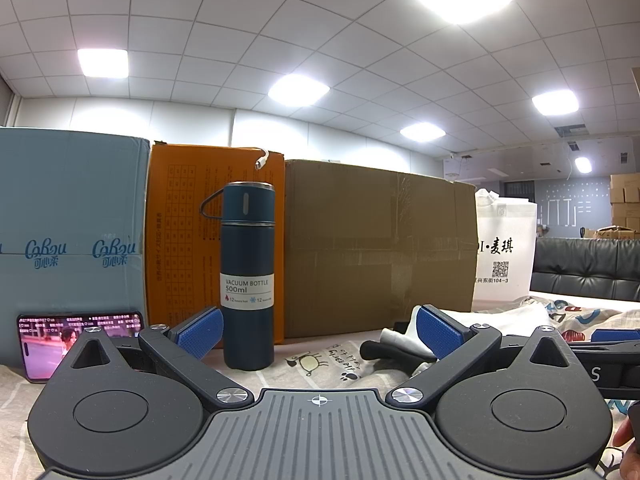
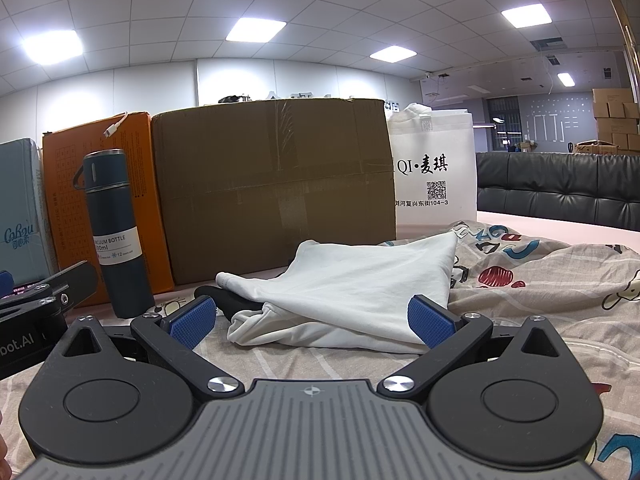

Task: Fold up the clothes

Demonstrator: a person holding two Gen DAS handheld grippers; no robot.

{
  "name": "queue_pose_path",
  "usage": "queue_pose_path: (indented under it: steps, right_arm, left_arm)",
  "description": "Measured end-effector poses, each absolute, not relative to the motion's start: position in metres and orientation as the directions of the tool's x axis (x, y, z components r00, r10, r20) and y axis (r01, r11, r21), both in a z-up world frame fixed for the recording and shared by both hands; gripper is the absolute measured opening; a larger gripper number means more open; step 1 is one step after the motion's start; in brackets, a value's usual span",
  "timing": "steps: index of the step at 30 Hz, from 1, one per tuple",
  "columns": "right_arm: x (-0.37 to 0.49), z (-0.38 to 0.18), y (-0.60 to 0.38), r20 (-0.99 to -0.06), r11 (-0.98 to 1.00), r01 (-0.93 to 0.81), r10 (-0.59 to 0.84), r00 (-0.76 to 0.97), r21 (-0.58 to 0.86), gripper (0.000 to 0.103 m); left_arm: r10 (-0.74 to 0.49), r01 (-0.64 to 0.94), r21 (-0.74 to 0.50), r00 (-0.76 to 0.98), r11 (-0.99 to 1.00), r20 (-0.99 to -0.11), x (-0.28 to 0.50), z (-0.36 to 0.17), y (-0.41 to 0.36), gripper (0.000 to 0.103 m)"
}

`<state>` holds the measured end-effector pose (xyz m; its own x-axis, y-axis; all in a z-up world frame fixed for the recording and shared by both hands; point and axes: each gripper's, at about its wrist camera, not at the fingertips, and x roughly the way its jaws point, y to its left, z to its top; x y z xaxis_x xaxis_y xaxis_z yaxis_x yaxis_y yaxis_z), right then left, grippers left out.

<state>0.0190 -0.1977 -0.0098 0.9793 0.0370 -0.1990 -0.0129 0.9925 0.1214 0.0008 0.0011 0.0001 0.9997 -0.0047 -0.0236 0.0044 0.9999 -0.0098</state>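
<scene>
A crumpled white garment (image 2: 352, 284) lies on the patterned sheet (image 2: 540, 280) just ahead of my right gripper (image 2: 312, 322), which is open and empty, its blue pads on either side of the garment's near edge. A black piece of cloth (image 2: 224, 300) pokes out at the garment's left. In the left wrist view the white garment (image 1: 404, 340) and black cloth (image 1: 376, 350) show at the right, behind the right pad. My left gripper (image 1: 320, 334) is open and empty, low over the sheet, to the left of the garment.
A dark blue vacuum bottle (image 1: 248, 276) stands upright ahead of the left gripper. Behind stand a pale blue box (image 1: 72, 224), an orange box (image 1: 184, 232), a brown carton (image 1: 376, 248) and a white bag (image 1: 504, 248). A phone (image 1: 44, 344) leans at the left. A black sofa (image 2: 560, 188) is at the far right.
</scene>
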Motion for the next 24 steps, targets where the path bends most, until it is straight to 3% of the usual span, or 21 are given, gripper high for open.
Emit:
queue_pose_path:
  steps: [24]
  right_arm:
    - [0.0184, -0.0099, -0.1995, -0.194, 0.989, -0.007, 0.037, 0.98, 0.15, 0.103]
  left_arm:
    - [-0.011, 0.01, -0.017, 1.0, 1.0, -0.017, 0.0001, 0.001, 0.0015, 0.103]
